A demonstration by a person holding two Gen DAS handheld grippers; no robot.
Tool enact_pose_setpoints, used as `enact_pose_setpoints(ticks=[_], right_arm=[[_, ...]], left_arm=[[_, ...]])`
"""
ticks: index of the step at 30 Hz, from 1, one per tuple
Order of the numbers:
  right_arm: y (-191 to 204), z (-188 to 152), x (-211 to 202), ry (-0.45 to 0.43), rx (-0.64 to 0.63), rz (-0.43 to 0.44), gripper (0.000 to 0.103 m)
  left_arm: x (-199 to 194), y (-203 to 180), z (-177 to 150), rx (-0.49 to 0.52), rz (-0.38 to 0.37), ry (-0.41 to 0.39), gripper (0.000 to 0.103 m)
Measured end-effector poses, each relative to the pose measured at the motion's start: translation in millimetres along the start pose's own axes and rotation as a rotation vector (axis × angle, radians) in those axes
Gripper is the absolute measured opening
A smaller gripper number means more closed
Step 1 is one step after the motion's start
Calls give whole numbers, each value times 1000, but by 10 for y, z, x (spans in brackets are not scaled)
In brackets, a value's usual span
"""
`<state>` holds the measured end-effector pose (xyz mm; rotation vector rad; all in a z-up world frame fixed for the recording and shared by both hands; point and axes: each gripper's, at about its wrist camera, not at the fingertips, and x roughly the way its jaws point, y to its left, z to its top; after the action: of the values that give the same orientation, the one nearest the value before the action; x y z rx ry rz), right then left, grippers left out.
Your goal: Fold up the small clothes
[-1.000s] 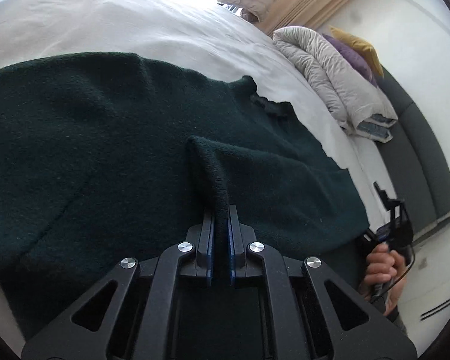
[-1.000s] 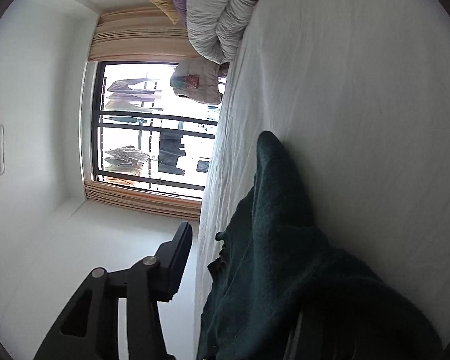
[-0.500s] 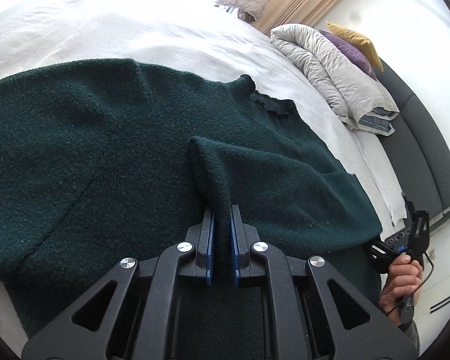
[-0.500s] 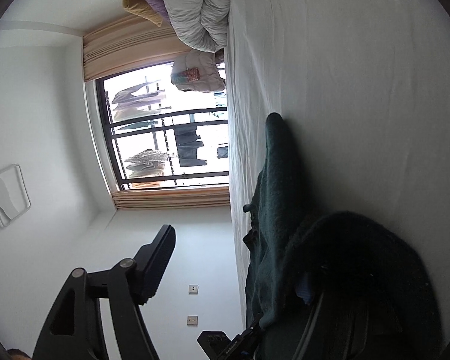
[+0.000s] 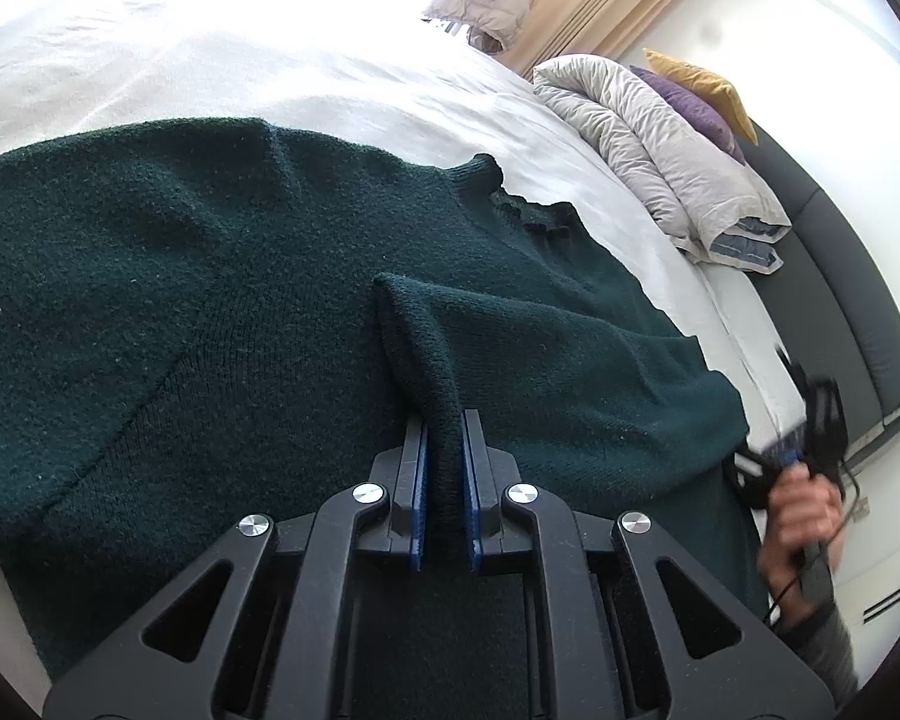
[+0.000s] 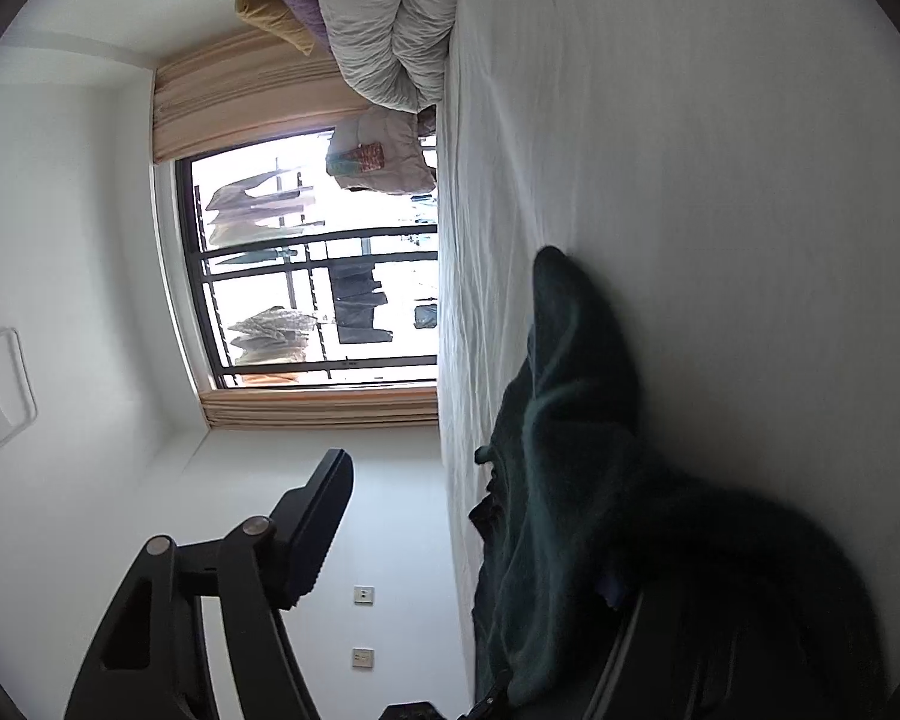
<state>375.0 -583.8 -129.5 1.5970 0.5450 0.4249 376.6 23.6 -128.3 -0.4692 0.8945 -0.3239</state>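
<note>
A dark green knitted sweater (image 5: 222, 312) lies spread over the white bed sheet (image 5: 282, 66), its collar toward the folded grey duvet (image 5: 648, 138). The left gripper (image 5: 444, 468) has its blue pads clamped on a raised ridge of the sweater's knit. The right gripper (image 6: 486, 546) is turned on its side; its jaws have just been opening and stand wide apart, one finger (image 6: 312, 534) clear in the air, the other buried under sweater fabric. A hand (image 5: 801, 516) holds it at the bed's edge.
</note>
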Motion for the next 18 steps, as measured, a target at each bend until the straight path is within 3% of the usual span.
enact_pose_setpoints(ticks=[3,7,10,12,15,16,18], right_arm=[[-43,-124,-324,-25,49,22,74],[1,-163,-693,-83,127,40,93],[263,-229,-852,-101,24,-17,97],[449,-314,-832,-59,-113,-114,97],[426,-455,-895,-44,-224,-228,93],[438,-455,-917,-52,-288,-316,92],[600,-459,-887,-80,-493,-530,79]], left_arm=[[-2,4,1,-5,-4,2,11],[-2,32,15,-19,-18,9,11],[-1,41,26,-23,-22,11,11],[-4,44,25,-23,-23,8,11],[-13,73,24,-38,-46,5,11],[-19,89,22,-44,-58,1,11],[-27,114,13,-56,-74,-5,11]])
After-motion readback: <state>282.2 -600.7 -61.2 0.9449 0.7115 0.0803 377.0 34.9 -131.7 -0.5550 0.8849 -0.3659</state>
